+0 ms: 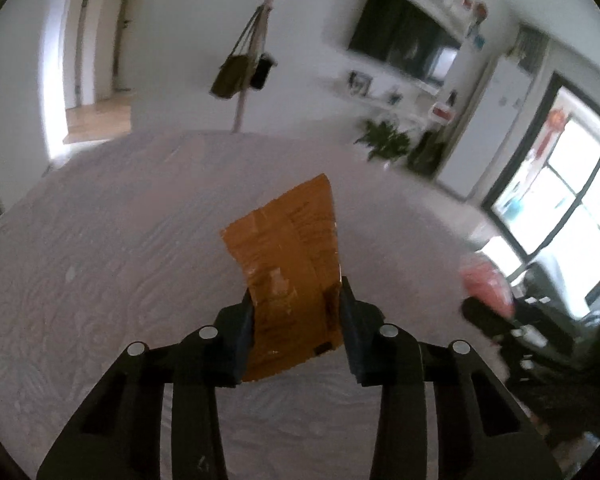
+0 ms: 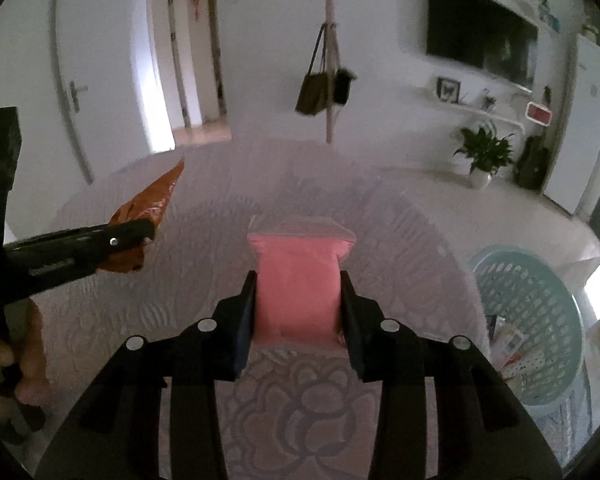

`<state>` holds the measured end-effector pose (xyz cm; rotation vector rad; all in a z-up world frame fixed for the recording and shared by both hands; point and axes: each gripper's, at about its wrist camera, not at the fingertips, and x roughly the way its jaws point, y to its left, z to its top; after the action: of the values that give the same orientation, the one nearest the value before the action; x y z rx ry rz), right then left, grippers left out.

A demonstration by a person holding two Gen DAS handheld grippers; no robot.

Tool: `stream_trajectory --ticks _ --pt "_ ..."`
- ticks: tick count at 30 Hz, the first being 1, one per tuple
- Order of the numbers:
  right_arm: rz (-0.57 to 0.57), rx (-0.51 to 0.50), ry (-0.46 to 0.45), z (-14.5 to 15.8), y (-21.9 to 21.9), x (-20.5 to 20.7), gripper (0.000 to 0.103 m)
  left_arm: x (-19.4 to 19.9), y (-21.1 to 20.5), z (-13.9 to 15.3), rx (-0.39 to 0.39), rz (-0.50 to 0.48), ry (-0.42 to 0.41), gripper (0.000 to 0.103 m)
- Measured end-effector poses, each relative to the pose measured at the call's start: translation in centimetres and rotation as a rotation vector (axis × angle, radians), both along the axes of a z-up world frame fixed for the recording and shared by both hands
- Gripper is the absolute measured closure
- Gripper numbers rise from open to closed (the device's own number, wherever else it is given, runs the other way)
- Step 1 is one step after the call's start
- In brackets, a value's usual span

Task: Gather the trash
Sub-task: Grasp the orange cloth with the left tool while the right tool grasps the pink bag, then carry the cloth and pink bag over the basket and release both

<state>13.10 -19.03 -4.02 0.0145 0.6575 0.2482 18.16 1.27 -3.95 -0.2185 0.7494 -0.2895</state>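
Two grippers hold trash: orange wrapper (image 1: 288, 264), pink bag (image 2: 300, 284).

— What's carrying everything?
— A bed (image 2: 100, 312) under a pale embossed quilt (image 1: 100, 240) with a flower pattern.
— And on the floor (image 2: 440, 200)?
— A teal basket (image 2: 540, 320) beside the bed, and a potted plant (image 2: 484, 152) by the wall

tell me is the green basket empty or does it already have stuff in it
Not empty. In the right wrist view the green basket already holds a few pieces of paper or packaging against its near wall; what they are is too blurred to tell.
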Motion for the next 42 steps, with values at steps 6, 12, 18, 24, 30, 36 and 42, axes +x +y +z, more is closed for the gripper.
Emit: stream_trajectory --ticks 6,12,18,24,30,36,42 --pt "-0.184 0.103 -0.125 1.4 -3.5 -1.6 0.068 -1.3 -2.9 2.7 -0.092 -0.098 -0.059 0.067" --pt "-0.272 0.12 -0.137 2.0 -6.9 -1.8 0.068 -1.2 -8.2 4.3 -0.067 -0.195 -0.095 0.067" --pt "-0.408 0.084 -0.163 2.9 -13.2 -1.9 0.068 0.5 -14.7 5.2 -0.057 -0.305 -0.118 0.067" --pt "-0.523 0.058 -0.139 1.7 -19.5 -1.0 0.068 2.5 -21.0 4.1 -0.079 -0.409 -0.083 0.067" --pt "-0.597 0.07 -0.044 -1.0 -23.9 0.1 0.067 3.3 -26.0 1.3 -0.063 -0.477 -0.031 0.064" --pt "-0.637 0.104 0.094 -4.7 -26.4 1.5 0.067 5.1 -29.3 -1.5 -0.019 -0.519 0.023 0.059" --pt "-0.645 0.131 0.157 -6.9 -28.1 2.5 0.056 5.8 -29.0 -2.0 -0.045 -0.48 -0.024 0.026"
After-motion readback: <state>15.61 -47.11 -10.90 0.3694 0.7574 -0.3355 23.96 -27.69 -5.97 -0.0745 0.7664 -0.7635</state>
